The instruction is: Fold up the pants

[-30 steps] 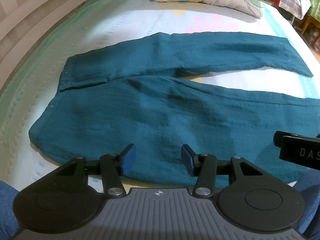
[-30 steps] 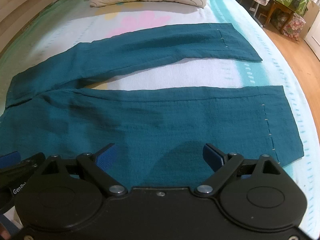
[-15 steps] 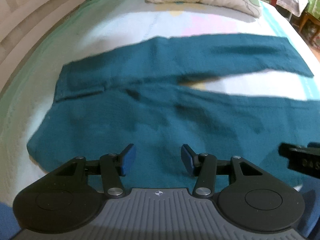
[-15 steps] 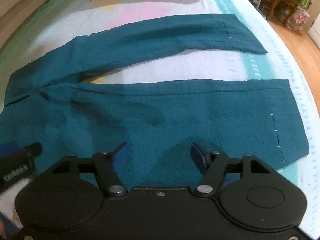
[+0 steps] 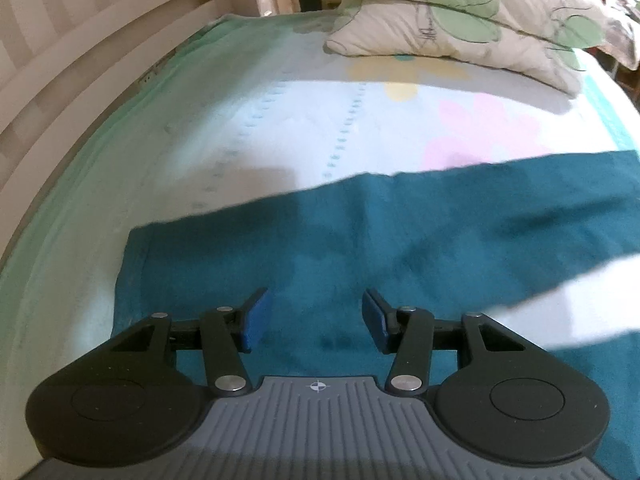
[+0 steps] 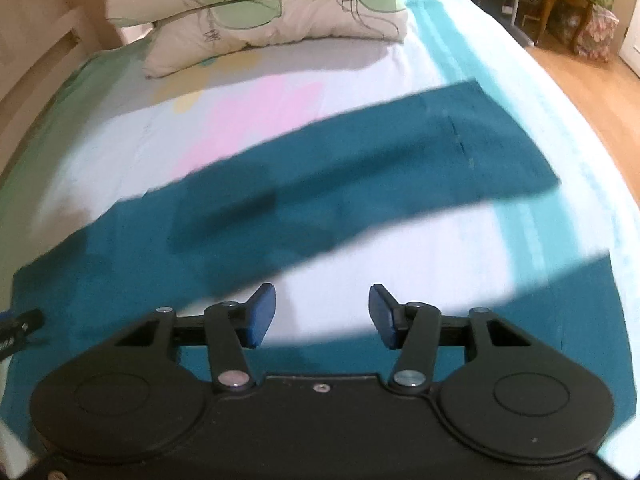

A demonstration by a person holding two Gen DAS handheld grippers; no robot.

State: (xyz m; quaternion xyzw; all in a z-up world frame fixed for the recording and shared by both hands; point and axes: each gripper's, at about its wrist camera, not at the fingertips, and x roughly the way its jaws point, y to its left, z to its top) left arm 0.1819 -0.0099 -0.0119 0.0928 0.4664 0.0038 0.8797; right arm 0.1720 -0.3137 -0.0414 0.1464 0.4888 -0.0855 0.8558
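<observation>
Teal pants (image 5: pixel 400 240) lie flat on the bed sheet (image 5: pixel 240 140), legs spread apart. My left gripper (image 5: pixel 316 322) is partly open over the waist end, nothing between its pads. My right gripper (image 6: pixel 322 316) is closing, jaws empty, above the bare sheet between the two legs. Both views are motion-blurred; the pants are cut off at the frame edges. Pillow (image 6: pixel 260 12) beyond.

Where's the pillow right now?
The pillow lies at the far end of the bed, beyond the pants, upper centre in both wrist views.
</observation>
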